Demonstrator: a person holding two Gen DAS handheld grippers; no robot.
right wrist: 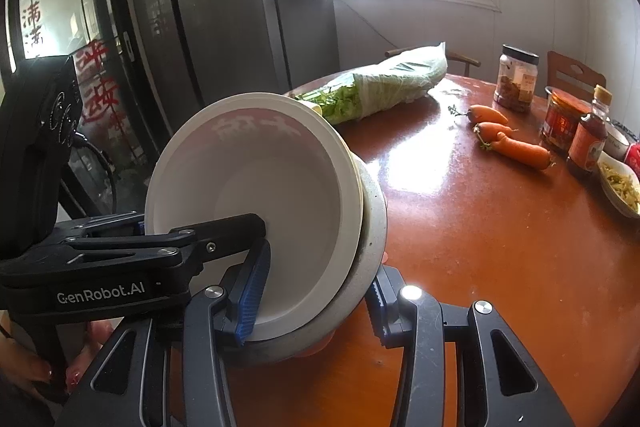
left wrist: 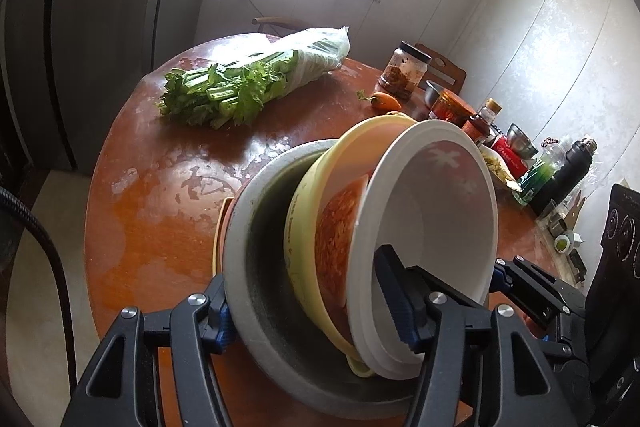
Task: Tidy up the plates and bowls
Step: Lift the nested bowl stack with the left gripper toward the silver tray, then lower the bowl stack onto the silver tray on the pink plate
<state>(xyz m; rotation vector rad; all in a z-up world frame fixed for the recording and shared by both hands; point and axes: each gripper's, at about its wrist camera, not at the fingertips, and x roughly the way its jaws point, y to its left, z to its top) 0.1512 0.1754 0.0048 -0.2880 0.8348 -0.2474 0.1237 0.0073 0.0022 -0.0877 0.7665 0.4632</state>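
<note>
Above table [left wrist: 168, 195], tilted bowl stack [left wrist: 360, 227] pinched between both grippers' fingers, left [left wrist: 316, 307] and right [right wrist: 312, 291]; probably lowering; next, set flat, release.

On the side of the left gripper [right wrist: 256, 223], as your right wrist camera sees it, you can read "GenRobot.AI" in white letters. On the glass door [right wrist: 60, 27] behind it you see the white character "满" twice, one above the other; the red characters lower down are too broken up to read. The pale characters inside the white bowl [right wrist: 256, 187], and the labels on the jars and bottles, are too blurred to read.
</note>
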